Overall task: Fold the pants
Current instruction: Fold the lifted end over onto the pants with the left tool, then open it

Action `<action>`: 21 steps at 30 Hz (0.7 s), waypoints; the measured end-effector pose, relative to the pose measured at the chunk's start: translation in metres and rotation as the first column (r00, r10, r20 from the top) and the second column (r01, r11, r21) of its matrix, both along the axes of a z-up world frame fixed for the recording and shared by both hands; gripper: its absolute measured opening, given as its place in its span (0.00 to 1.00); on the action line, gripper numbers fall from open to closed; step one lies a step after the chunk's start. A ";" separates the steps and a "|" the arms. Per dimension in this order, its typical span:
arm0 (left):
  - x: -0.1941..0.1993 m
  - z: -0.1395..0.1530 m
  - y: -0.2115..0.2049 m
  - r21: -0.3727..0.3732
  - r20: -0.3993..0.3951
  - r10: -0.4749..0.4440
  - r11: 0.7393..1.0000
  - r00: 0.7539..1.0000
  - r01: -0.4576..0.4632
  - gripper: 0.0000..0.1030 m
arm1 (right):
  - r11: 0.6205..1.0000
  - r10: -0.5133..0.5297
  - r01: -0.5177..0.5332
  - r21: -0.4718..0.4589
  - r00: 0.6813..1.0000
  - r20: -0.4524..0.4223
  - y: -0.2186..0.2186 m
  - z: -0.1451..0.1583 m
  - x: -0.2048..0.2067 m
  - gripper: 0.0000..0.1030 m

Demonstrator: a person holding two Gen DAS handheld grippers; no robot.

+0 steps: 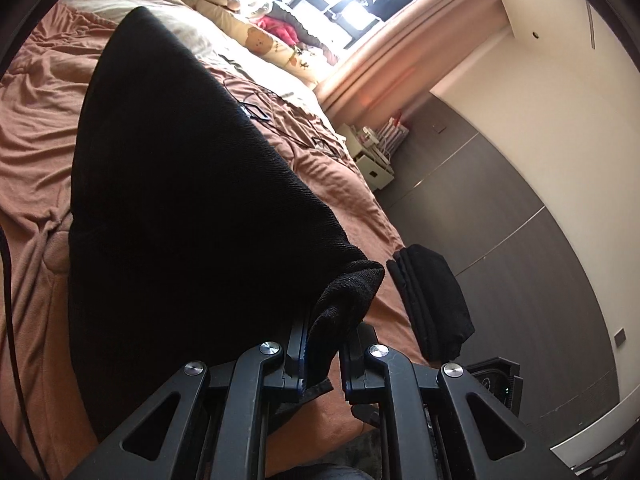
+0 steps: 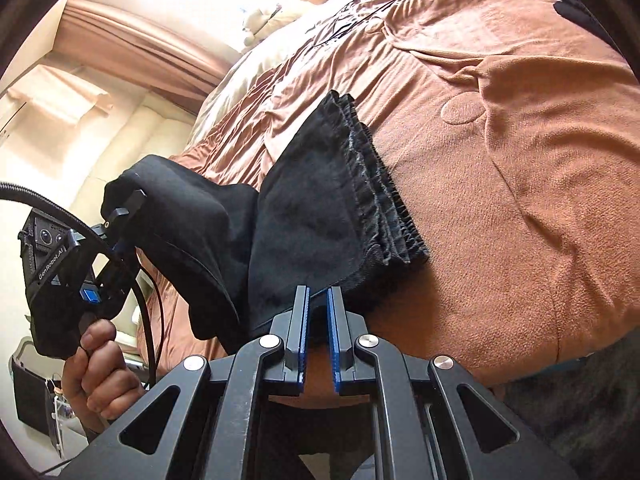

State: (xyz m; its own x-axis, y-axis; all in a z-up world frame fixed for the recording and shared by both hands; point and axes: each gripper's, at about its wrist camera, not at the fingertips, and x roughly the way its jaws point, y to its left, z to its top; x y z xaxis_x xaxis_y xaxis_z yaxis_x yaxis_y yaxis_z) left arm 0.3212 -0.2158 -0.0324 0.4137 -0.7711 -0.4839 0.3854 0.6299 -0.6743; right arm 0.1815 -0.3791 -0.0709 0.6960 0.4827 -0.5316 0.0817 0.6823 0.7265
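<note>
**Supervisor:** Where were the pants at that point?

**Operator:** The black pants (image 1: 172, 200) were lifted over the near edge of the bed (image 1: 36, 128), stretched between my two claws, with the far part trailing across the brown cover toward the middle. The ribbed waistband (image 2: 380, 188) lay on the cover just past the right claw.

**Supervisor:** And the claws?

**Operator:** My left claw (image 1: 324, 344) was clamped on a bunched corner of the fabric; cloth filled the gap between its fingers. My right claw (image 2: 318, 328) was nearly together, pinching a thin edge of the pants just below the waistband. In the right view I could see the person's hand (image 2: 100, 372) gripping the left claw's handle, with dark cloth draped over its tip.

**Supervisor:** Which step was that?

**Operator:** I judged it a fold in progress: both corners held, one end being carried over. How many folds were done I could not tell.

**Supervisor:** What did the next move call for?

**Operator:** Keeping both grips tight and level, carrying the held edge across to meet the part resting on the bed, lining up the edges, then lowering before letting go. A separate folded dark piece (image 1: 432, 304) sat near the bed's edge, so I would have steered clear of it.
</note>
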 end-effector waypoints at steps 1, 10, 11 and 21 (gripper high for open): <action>0.000 -0.003 -0.004 0.002 -0.007 -0.010 1.000 1.000 0.010 0.12 | 1.000 -0.003 0.003 0.004 1.000 -0.001 -0.003 -0.001 0.000 0.06; -0.016 -0.046 -0.044 0.052 -0.122 -0.121 0.990 0.985 0.129 0.12 | 0.999 -0.028 0.029 0.033 0.999 -0.022 -0.019 -0.015 -0.004 0.06; -0.019 -0.050 -0.046 0.056 -0.130 -0.130 0.989 0.983 0.138 0.12 | 0.999 -0.028 0.029 0.035 0.999 -0.025 -0.020 -0.017 -0.004 0.06; -0.027 -0.051 -0.052 0.081 -0.173 -0.165 0.980 0.971 0.181 0.32 | 0.997 -0.038 0.039 0.059 0.999 -0.019 -0.025 -0.017 -0.012 0.06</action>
State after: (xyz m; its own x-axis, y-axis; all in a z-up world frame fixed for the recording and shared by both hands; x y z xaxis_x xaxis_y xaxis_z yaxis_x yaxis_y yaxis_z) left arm 0.2939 -0.2679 -0.0833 0.1861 -0.7712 -0.6088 0.3829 0.6275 -0.6779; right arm 0.1698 -0.4038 -0.0881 0.7056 0.4865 -0.5151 0.1203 0.6342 0.7638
